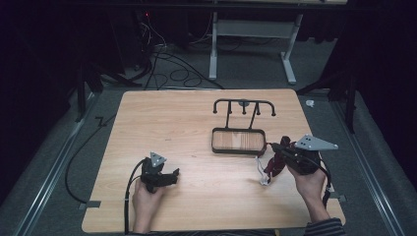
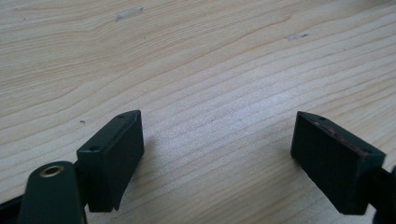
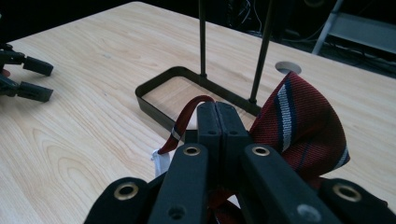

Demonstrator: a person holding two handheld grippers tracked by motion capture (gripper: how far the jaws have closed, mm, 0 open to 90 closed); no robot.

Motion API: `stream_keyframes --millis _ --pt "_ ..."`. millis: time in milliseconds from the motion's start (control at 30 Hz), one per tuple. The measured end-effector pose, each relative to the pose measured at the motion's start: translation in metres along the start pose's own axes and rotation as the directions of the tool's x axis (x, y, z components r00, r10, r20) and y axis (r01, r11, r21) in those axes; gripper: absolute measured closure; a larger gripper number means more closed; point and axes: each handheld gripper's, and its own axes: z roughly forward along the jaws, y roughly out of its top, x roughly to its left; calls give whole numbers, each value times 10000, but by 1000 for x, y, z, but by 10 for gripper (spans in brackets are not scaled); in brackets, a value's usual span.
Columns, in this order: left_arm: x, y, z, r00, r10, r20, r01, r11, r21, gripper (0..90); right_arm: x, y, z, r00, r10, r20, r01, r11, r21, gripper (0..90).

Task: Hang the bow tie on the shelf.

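Note:
A dark red bow tie (image 3: pixel 299 121) with blue and white stripes hangs from my right gripper (image 3: pixel 217 108), whose jaws are shut on its strap. In the high view the bow tie (image 1: pixel 273 165) dangles just above the table, its white tag (image 1: pixel 264 180) near the wood, right of a black metal stand (image 1: pixel 239 141) with a rectangular base and a hooked top bar (image 1: pixel 244 102). My left gripper (image 1: pixel 173 173) rests low over the table's front left, open, with bare wood between its jaws (image 2: pixel 219 140). The other gripper (image 3: pixel 28 77) also appears at far left in the right gripper view.
The wooden table (image 1: pixel 172 123) has a round cable hole (image 3: pixel 288 67) behind the stand. Cables (image 1: pixel 167 64) and a white desk frame (image 1: pixel 251 44) sit on the floor beyond the far edge.

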Motion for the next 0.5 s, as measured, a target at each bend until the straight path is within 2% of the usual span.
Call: stream_keyframes --millis 200,500 --pt "0 0 0 10000 2 -10 -2 10000 2 176 4 10 1 9995 -304 -49 303 9994 -152 900" --pt "0 0 0 10000 -1 -14 1 10000 1 175 8 20 4 9986 -518 -144 514 9984 -240 900"
